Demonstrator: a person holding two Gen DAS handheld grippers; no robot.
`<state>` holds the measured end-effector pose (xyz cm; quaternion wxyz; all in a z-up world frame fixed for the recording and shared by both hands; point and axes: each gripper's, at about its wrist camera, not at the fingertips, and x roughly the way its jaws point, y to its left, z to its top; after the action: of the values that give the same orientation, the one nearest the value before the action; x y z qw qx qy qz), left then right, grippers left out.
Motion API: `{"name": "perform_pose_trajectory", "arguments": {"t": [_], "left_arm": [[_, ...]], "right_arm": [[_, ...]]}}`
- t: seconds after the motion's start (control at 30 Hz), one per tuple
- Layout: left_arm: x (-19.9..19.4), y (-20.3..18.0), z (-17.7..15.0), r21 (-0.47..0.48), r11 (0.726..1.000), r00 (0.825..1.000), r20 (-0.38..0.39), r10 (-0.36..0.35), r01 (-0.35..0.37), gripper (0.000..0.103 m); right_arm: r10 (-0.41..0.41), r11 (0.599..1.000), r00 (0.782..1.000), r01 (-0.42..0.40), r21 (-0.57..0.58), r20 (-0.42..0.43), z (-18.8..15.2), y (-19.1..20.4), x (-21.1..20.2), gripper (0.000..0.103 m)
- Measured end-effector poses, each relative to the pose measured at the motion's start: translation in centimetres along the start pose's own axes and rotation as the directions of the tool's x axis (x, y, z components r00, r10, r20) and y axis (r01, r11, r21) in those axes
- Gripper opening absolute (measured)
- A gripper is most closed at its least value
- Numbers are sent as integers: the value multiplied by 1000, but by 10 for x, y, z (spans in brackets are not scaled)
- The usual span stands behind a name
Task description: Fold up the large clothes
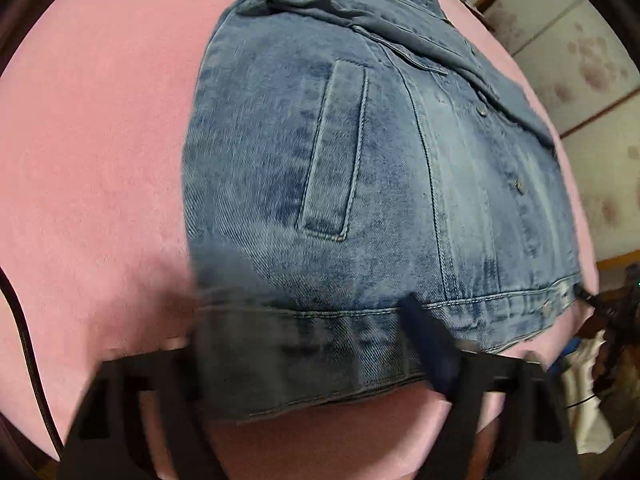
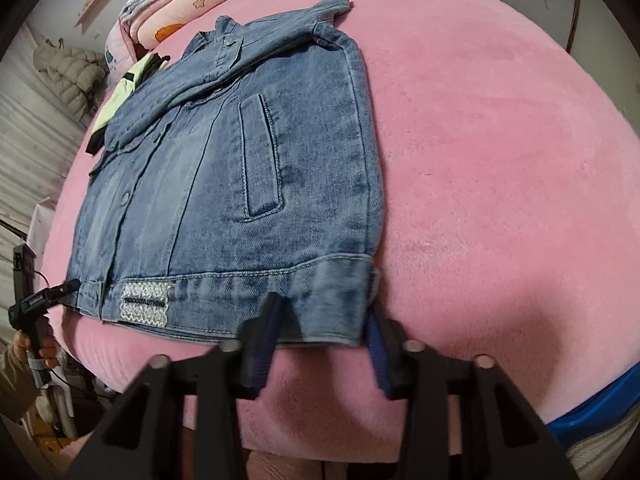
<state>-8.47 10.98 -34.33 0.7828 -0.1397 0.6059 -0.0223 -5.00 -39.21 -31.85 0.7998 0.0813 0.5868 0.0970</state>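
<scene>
Pink plush bedding (image 1: 100, 160) fills the left wrist view, and a blue denim jacket (image 1: 340, 180) lies flat on it, front up, with a sleeve folded across the chest. At the bottom edge the left gripper (image 1: 312, 352) straddles the jacket's hem band; one blue-padded finger (image 1: 428, 352) shows over the cloth, the other is blurred, so whether the pads press the denim cannot be told. Panelled doors with a faded floral print (image 1: 592, 68) stand at right.

From the right wrist view the same bed (image 2: 500, 160) carries the denim jacket (image 2: 240, 168), with folded quilts (image 2: 172, 4) and a yellow-green garment (image 2: 128, 88) beyond it. The right gripper (image 2: 320, 332) has its two blue fingers on either side of the hem's corner, partly closed, the cloth between them. At far left, the other gripper (image 2: 66, 290), held by a hand (image 2: 38, 344), touches the opposite hem corner beside a sparkly label (image 2: 146, 300).
</scene>
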Motion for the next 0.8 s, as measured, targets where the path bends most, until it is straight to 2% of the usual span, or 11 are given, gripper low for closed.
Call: {"name": "perform_pose_trajectory", "arguments": {"t": [0.03,0.1,0.2,0.27,0.33,0.43,0.57,0.63,0.8], "left_arm": [[-2,-1,3,4,1000,1000,-2,25,-25,30],[-6,-1,13,-17,999,998,-36,49,-50,12],[-18,-10,21,16,995,992,-67,104,-103,11],[-30,-17,28,22,993,991,-71,115,-114,11],[-45,-23,38,-12,996,995,-60,84,-85,11],[-74,-28,57,-83,996,1000,-12,4,-5,10],[-108,-30,93,-169,982,995,68,-78,88,10],[-119,-31,113,-213,970,989,110,-98,120,10],[-133,-11,178,-357,906,961,234,-149,228,10]], "right_arm": [[-2,1000,1000,2,-4,-2,1,0,-2,20],[-4,1000,1000,4,-14,-7,4,2,-7,16],[-37,997,999,37,-70,-7,9,14,-18,12],[-29,996,1000,29,-83,0,17,19,-29,9],[7,997,1000,-6,-83,16,29,26,-45,8],[45,992,998,-39,-117,50,49,43,-69,8],[112,988,987,-99,-120,112,86,65,-98,8],[135,987,979,-120,-104,154,108,70,-109,7],[173,985,951,-170,-37,258,177,70,-120,6]]}}
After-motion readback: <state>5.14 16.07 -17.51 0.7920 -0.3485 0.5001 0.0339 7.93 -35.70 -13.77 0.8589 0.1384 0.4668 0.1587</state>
